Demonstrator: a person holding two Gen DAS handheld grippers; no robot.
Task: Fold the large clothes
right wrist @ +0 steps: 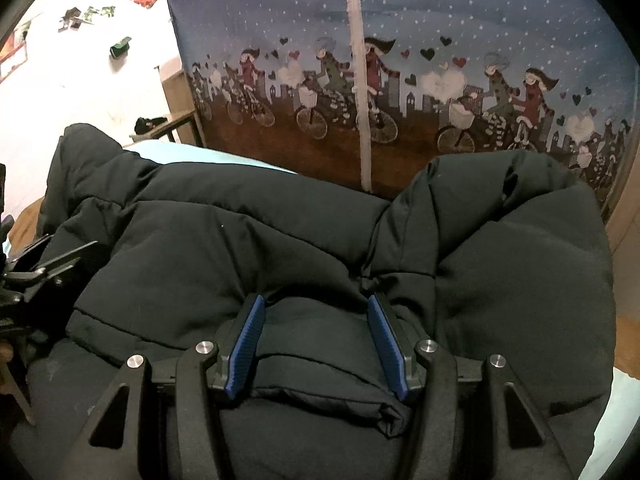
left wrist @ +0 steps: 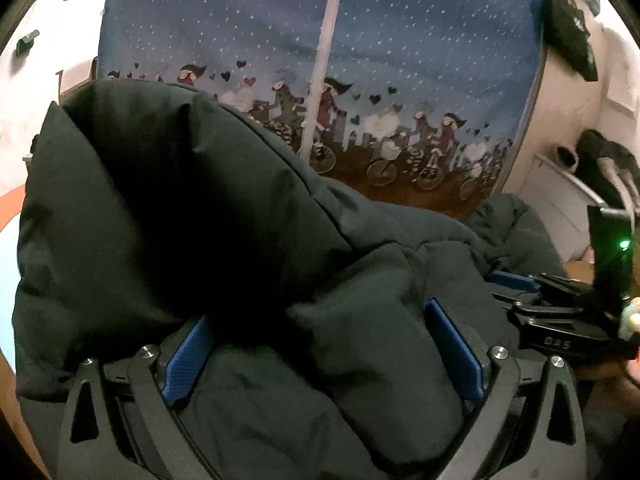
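Black padded fabric fills the lower part of both wrist views: a large puffy jacket [right wrist: 280, 224] lies heaped on a surface covered in pale blue, in front of a blue curtain [right wrist: 440, 40] printed with cyclists, hearts and white dots. Seen from the left wrist camera, the left gripper [left wrist: 324, 356] points downward into the heap with its blue-padded fingers [left wrist: 188, 360] standing wide apart; a quilted roll of the jacket [left wrist: 380, 360] bulges up between them, close against the right-hand pad, while the left-hand pad has a dark gap beside it, so the pads do not appear to be pressing on the cloth. A tall fold of the jacket rises behind these fingers on the left of that view. From the right wrist camera, the right gripper [right wrist: 316, 344] also tilts down onto the garment, its fingers [right wrist: 246, 344] about half spread, with a folded edge of the jacket bunched between the two blue pads and creased where they meet it, so they look clamped on that fold. Each gripper shows at the edge of the other's view, the two set side by side near one another over the jacket.
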